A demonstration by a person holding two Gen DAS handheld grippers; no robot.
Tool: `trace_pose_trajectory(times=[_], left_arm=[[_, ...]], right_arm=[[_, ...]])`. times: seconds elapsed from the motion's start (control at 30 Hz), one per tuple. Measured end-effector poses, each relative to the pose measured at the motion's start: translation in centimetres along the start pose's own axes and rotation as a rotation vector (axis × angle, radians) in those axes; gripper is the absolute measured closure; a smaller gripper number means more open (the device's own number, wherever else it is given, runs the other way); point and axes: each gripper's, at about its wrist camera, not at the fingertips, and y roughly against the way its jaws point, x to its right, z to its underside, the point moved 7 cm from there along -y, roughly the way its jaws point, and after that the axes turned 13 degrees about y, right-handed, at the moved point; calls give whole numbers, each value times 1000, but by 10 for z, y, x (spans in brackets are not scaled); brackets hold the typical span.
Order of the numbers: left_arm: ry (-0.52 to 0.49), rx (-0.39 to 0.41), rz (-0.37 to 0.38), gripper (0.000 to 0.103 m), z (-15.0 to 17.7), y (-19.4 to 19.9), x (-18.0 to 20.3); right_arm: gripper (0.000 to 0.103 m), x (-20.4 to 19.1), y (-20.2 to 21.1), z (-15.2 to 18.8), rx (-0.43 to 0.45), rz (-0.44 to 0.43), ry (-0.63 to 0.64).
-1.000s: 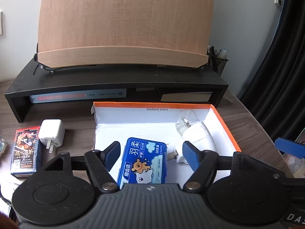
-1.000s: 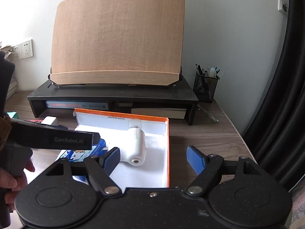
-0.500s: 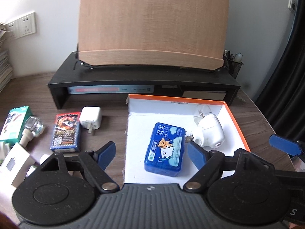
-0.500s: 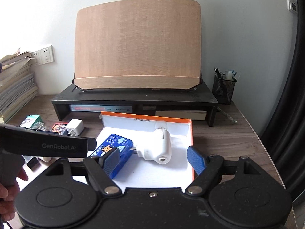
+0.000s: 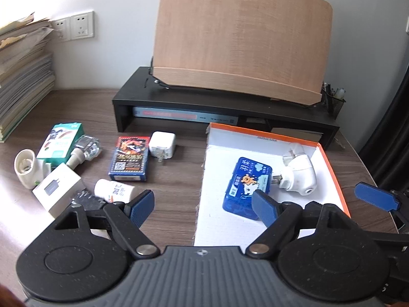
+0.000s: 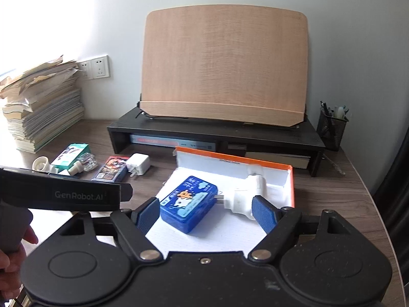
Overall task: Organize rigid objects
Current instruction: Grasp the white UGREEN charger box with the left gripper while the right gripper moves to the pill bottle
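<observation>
My left tool point(image 5: 203, 204) hangs with its jaws spread and nothing between them, above the bench point(image 5: 176, 168) at the left wall of the orange-rimmed box point(image 5: 334, 176). My right tool point(image 6: 207, 212) stands just as wide, its jaws edging further apart and empty, over the near half of the same box. Two items already lie inside: the blue tin point(image 5: 246, 188), flat on the white floor, and the white plug-in device point(image 5: 299, 171), touching the tin's right side. The step in hand, as I judge it, is the interval between one deposit and the next pick. Still loose on the bench, left of the box, are the card pack point(image 5: 129, 158), the white charger point(image 5: 162, 144) just beside it, the small white bottle point(image 5: 115, 192) lying on its side nearest my left tool, the white carton point(image 5: 58, 186), the green carton point(image 5: 62, 140), the glass bulb piece point(image 5: 85, 149) and the white elbow fitting point(image 5: 25, 167). The next move calls for swinging my left tool leftward and down over the bottle, jaws across its round body, since it could roll.
</observation>
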Motion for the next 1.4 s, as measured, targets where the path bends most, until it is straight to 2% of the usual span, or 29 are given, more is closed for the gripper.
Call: trace_pose_trajectory(times=[0.3,0.8,1.07,1.4], left_arm=[[38,14,-31,17,-3,9,-31],[67,18,-67,17,-26,14,-102],[89,-1,-101,16,-30,6,-142],[73,-57,-118,11,-25,-23,-193]], right_arm=[[9,-30,-6,-8,0,-40,29],[9,-99,-35,-32,-17,-89,55],[9,-128,-54,-38,-36,-118,67],[9,-142,-73,-35,-73,-112,50]])
